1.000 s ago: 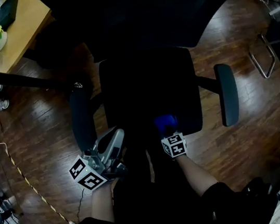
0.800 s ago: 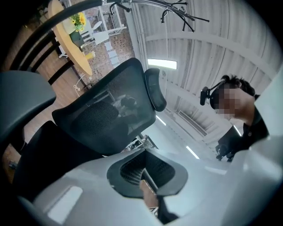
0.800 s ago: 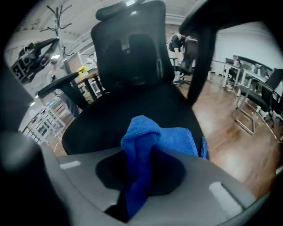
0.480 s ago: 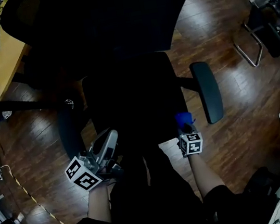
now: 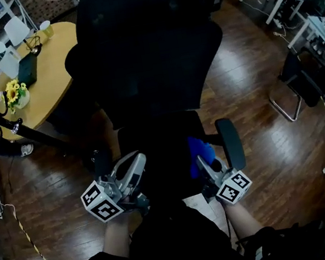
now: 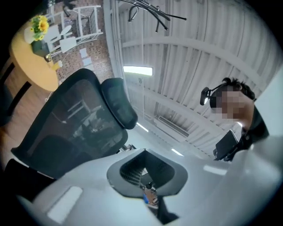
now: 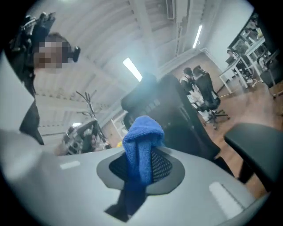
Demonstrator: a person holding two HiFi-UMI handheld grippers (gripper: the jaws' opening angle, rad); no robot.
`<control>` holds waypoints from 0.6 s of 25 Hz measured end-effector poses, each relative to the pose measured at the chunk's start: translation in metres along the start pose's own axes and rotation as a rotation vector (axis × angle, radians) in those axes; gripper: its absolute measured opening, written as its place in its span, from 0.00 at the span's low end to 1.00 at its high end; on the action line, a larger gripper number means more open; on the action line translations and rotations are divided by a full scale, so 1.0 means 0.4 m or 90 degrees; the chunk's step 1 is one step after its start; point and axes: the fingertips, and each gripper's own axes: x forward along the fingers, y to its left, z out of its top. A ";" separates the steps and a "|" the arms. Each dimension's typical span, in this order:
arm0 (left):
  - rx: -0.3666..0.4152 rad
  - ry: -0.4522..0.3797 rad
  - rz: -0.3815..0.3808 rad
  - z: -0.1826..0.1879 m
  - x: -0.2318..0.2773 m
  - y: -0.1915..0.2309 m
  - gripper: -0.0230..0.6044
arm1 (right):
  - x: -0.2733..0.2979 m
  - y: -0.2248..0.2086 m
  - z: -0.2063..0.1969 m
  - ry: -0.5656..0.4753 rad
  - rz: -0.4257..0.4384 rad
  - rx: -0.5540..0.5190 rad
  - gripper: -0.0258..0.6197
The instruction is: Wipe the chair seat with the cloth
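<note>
Right tool (image 5: 206, 165) has tipped up toward the ceiling since a second ago, and the cloth (image 7: 140, 145) looks lifted off the chair seat (image 5: 159, 145).
Right tool is clenched on the blue cloth at the seat's front right, beside the armrest (image 5: 230, 143). Left tool (image 5: 132, 165) is closed on nothing at the front left. The seat is too dark for us to read wiped area. We judge it's either a gap between strokes or wiping finished.

Dim and underexposed from the head view, with the chair (image 5: 150, 55) nearly lost in black and only a faint sheen on the wooden floor (image 5: 255, 99). Brighter in both gripper views, lit from ceiling strip lights (image 6: 138, 70) with hazy glare around them. Heavy fisheye bending and dark vignetting at the edges. Soft, smeared focus in the right gripper view, though the cloth (image 7: 141, 145) stays vividly blue.
</note>
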 end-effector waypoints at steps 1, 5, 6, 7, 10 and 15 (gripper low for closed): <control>0.005 -0.006 -0.019 0.027 0.009 -0.040 0.02 | 0.009 0.068 0.084 -0.036 0.037 -0.007 0.14; 0.026 -0.026 -0.081 0.111 0.004 -0.181 0.02 | -0.001 0.308 0.339 -0.144 0.151 -0.074 0.14; 0.036 -0.030 -0.087 0.124 -0.003 -0.206 0.02 | -0.012 0.351 0.380 -0.167 0.174 -0.081 0.14; 0.044 -0.036 -0.092 0.135 -0.010 -0.227 0.02 | -0.023 0.385 0.412 -0.187 0.193 -0.083 0.14; 0.058 -0.056 -0.102 0.155 -0.025 -0.267 0.02 | -0.049 0.433 0.463 -0.219 0.221 -0.084 0.14; 0.076 -0.062 -0.101 0.159 -0.042 -0.285 0.02 | -0.068 0.446 0.443 -0.230 0.234 -0.068 0.14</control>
